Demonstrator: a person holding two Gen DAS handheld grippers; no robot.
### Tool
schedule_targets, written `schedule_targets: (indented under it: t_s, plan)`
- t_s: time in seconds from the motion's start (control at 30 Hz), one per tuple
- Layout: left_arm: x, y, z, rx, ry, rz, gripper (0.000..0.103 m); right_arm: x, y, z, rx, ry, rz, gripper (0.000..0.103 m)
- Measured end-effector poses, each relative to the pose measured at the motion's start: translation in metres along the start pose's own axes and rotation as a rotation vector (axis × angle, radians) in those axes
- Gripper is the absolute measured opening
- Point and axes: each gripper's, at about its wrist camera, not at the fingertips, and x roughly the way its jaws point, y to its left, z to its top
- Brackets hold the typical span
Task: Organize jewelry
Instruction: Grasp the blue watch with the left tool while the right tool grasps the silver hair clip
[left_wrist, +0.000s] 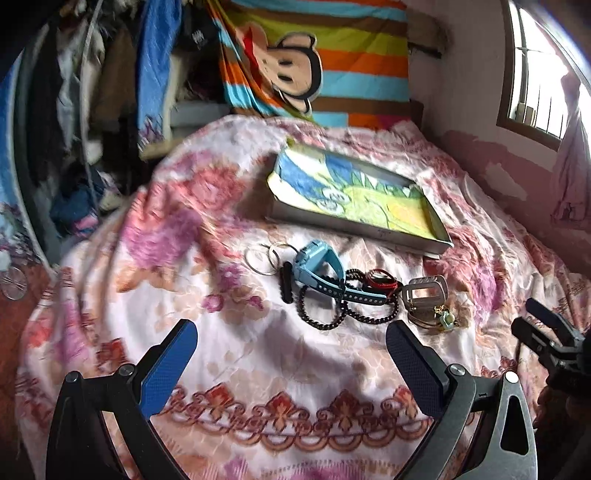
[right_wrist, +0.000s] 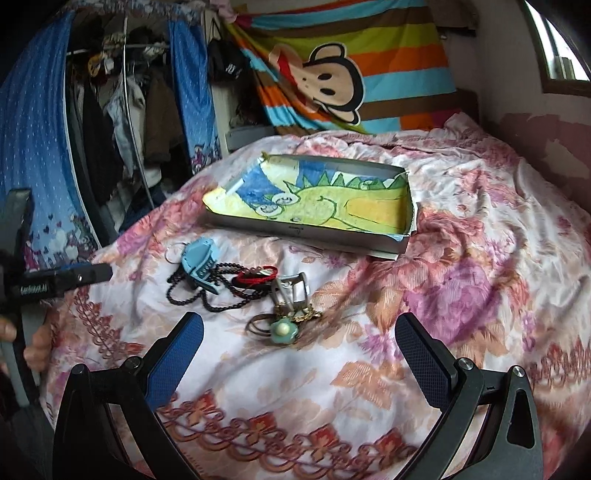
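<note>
Bed (left_wrist: 295, 369) with floral cover. Tray (right_wrist: 400, 243), dino drawing inside, empty of jewelry, lying beyond the pile, long axis left-right. Pile (left_wrist: 347, 291) between tray and both grippers, strung left-right: rings (left_wrist: 264, 258), blue watch (left_wrist: 319, 267), bead strands (left_wrist: 332, 314), red cord, buckle (left_wrist: 424, 295), flower charm (right_wrist: 283, 331). Left gripper (left_wrist: 291, 363) wide open, empty, beads just ahead. Right gripper (right_wrist: 299, 347) wide open, empty, charm nearest. Pile tangled, overlaps hard to separate; left view motion-blurred.
</note>
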Motion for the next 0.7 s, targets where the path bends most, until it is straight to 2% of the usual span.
schedule_targets:
  t_s: [0.17, 0.33, 0.4, 0.47, 0.5, 0.63, 0.7]
  plan:
    - [0.036, 0.0, 0.022, -0.012, 0.041, -0.047, 0.102, 0.032, -0.006, 0.014, -0.016, 0.07, 0.029, 0.102]
    - [0.067, -0.01, 0.042, 0.066, 0.032, -0.018, 0.091, 0.064, -0.01, 0.021, -0.008, 0.138, 0.063, 0.102]
    - [0.079, -0.012, 0.049, 0.086, 0.044, -0.018, 0.081, 0.078, -0.01, 0.024, -0.01, 0.163, 0.077, 0.101]
    - [0.09, -0.014, 0.053, 0.104, 0.06, -0.02, 0.073, 0.092, -0.007, 0.027, -0.021, 0.188, 0.092, 0.096]
    - [0.096, -0.015, 0.054, 0.117, 0.069, -0.02, 0.066, 0.098, -0.006, 0.028, -0.025, 0.202, 0.101, 0.092]
    - [0.116, -0.017, 0.055, 0.158, 0.118, -0.025, 0.052, 0.117, 0.0, 0.029, -0.045, 0.249, 0.13, 0.072]
    - [0.121, -0.018, 0.055, 0.17, 0.129, -0.036, 0.044, 0.125, 0.004, 0.029, -0.057, 0.271, 0.14, 0.066]
